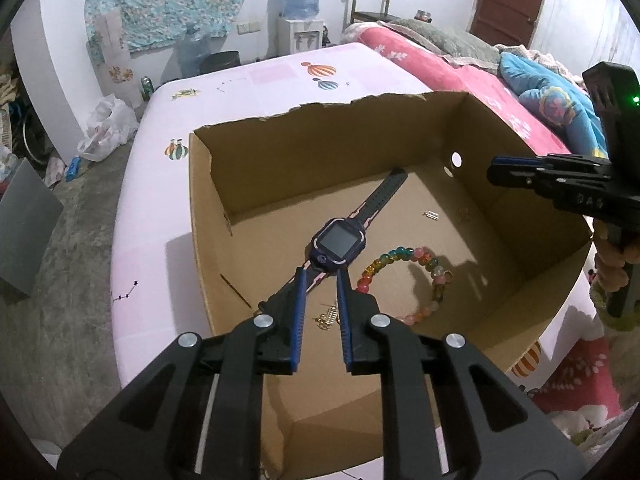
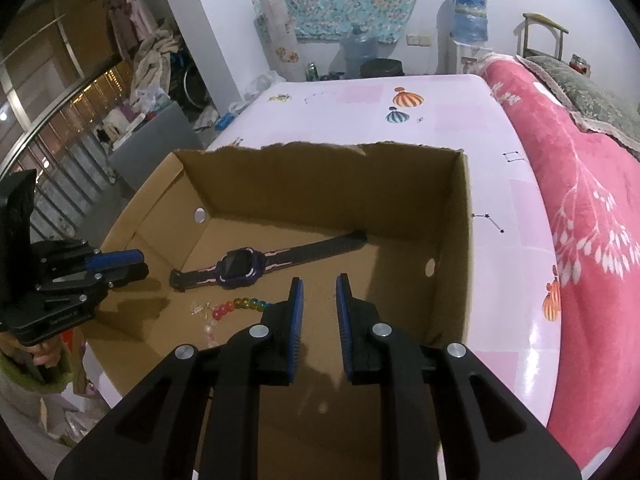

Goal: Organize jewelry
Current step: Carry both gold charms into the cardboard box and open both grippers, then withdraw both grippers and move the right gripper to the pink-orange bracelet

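An open cardboard box (image 1: 208,200) (image 2: 456,240) sits on the pink table. Inside lie a dark smartwatch (image 1: 338,240) (image 2: 240,266), a colourful bead bracelet (image 1: 400,256) (image 2: 240,304), a small gold piece (image 1: 326,318) (image 2: 198,307) and a small silver piece (image 1: 431,214). My left gripper (image 1: 321,276) is open and empty, held over the box just above the watch strap; it also shows in the right wrist view (image 2: 120,264). My right gripper (image 2: 319,282) is open and empty above the box floor, and appears at the right in the left wrist view (image 1: 496,170).
The pink table (image 1: 256,84) (image 2: 500,152) carries balloon prints. A bed with a red blanket (image 2: 592,200) lies to the right. A water dispenser (image 1: 300,20), bottles, bags and a chair stand beyond the table's far edge.
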`<state>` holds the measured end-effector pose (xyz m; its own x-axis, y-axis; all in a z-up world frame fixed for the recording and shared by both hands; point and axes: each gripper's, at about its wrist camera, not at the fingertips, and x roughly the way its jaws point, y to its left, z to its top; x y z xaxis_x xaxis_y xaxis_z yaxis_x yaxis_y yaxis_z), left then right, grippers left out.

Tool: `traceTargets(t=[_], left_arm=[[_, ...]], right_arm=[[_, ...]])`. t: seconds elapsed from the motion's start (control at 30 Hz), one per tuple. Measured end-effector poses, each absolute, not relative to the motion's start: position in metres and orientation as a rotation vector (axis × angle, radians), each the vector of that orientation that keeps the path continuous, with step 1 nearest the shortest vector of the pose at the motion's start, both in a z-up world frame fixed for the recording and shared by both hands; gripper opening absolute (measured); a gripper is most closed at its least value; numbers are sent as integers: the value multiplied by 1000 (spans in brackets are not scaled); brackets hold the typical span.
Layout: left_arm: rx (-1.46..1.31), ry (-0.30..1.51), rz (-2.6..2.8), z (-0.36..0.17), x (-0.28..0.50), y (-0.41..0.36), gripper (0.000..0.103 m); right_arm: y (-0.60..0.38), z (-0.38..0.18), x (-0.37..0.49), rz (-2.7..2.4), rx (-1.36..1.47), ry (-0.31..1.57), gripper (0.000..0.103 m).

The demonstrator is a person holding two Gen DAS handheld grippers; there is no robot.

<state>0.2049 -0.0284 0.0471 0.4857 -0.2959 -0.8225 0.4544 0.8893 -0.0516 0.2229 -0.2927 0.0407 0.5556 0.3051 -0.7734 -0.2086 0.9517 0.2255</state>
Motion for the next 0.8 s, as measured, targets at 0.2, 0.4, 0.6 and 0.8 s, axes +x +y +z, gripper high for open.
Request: traceTargets(t=[0.2, 0.4, 0.6, 0.8], left_arm=[[172, 928, -451, 55, 201, -25, 23], [149, 896, -437, 63, 194, -18, 38], [128, 860, -407, 70, 184, -6, 59], [89, 801, -360, 80, 170, 14, 80]], right_arm=[[-300, 48, 219, 293, 134, 904, 17], [-316, 62, 212, 275, 199, 861, 28], [-346, 83, 187, 214, 281, 764, 46], [-368, 86, 162, 145, 350, 727, 57]])
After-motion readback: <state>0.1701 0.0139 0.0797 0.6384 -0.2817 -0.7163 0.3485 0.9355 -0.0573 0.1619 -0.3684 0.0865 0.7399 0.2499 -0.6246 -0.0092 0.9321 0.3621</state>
